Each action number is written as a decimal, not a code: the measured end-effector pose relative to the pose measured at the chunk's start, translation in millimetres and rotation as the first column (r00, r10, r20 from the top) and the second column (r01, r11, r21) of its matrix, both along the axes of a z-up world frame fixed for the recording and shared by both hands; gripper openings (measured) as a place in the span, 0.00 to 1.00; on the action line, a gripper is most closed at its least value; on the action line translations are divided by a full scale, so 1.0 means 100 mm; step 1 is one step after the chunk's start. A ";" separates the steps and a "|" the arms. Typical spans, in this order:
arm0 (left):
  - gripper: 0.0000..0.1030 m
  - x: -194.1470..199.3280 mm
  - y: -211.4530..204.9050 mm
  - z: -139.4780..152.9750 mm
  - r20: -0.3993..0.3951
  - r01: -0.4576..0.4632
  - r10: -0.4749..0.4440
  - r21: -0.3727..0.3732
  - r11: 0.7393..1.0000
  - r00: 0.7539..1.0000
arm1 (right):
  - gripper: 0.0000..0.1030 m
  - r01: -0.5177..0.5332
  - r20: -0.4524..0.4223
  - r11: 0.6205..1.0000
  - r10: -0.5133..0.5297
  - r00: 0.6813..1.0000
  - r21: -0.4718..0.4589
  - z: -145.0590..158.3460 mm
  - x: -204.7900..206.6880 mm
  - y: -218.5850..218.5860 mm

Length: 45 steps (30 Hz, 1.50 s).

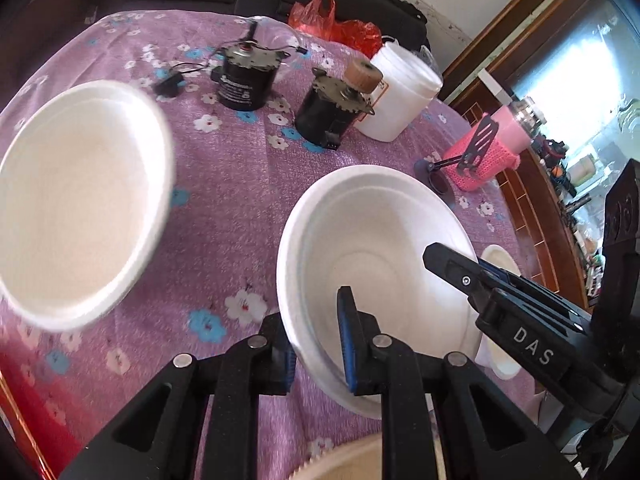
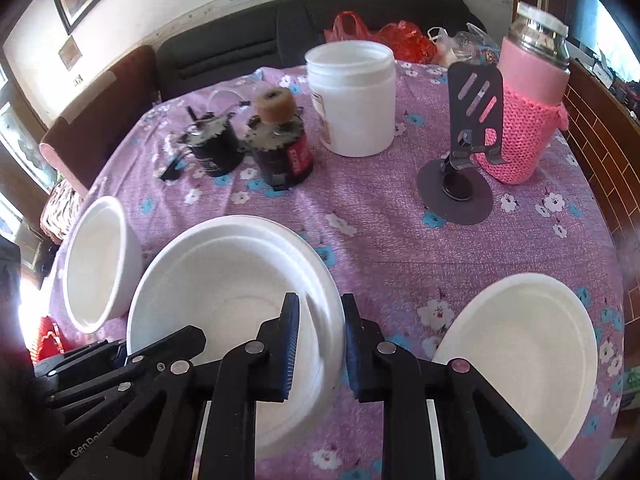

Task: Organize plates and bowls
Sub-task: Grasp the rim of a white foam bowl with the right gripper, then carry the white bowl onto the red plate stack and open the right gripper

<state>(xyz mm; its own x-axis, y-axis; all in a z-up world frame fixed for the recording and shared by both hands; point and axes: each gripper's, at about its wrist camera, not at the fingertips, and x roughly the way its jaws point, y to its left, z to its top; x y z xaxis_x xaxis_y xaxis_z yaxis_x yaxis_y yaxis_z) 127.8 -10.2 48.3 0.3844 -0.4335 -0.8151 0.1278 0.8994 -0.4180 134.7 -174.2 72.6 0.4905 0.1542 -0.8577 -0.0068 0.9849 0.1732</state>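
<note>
Foam bowl light, thin-walled, crushable, slick; rim is best hold. Left hand-held gripper and right hand-held gripper each pinch opposite rim, lightly.

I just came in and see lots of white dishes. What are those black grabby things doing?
A person holds two tools, and both are clamped on the same white bowl. The left tool pinches its near rim, the right tool the opposite side. It looks nested in another bowl. A second white bowl sits to the left and a white plate to the right, on the purple flowered tablecloth.
</note>
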 end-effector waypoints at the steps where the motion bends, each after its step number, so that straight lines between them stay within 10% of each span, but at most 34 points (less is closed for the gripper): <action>1: 0.17 -0.05 0.06 0.02 0.001 -0.006 0.006 -0.014 1.000 1.000 | 0.21 -0.006 0.009 1.000 0.006 1.000 0.009 0.05 -0.06 0.03; 21: 0.17 -1.44 1.87 0.54 0.170 -0.283 0.285 -0.035 0.958 0.943 | 0.22 -0.262 0.126 0.964 0.254 0.959 0.052 0.50 -0.95 1.74; 45: 0.18 -1.60 3.02 -0.13 0.084 -0.487 0.483 0.032 0.873 0.872 | 0.22 -0.388 -0.034 0.914 0.394 0.918 0.115 -0.40 -0.91 3.16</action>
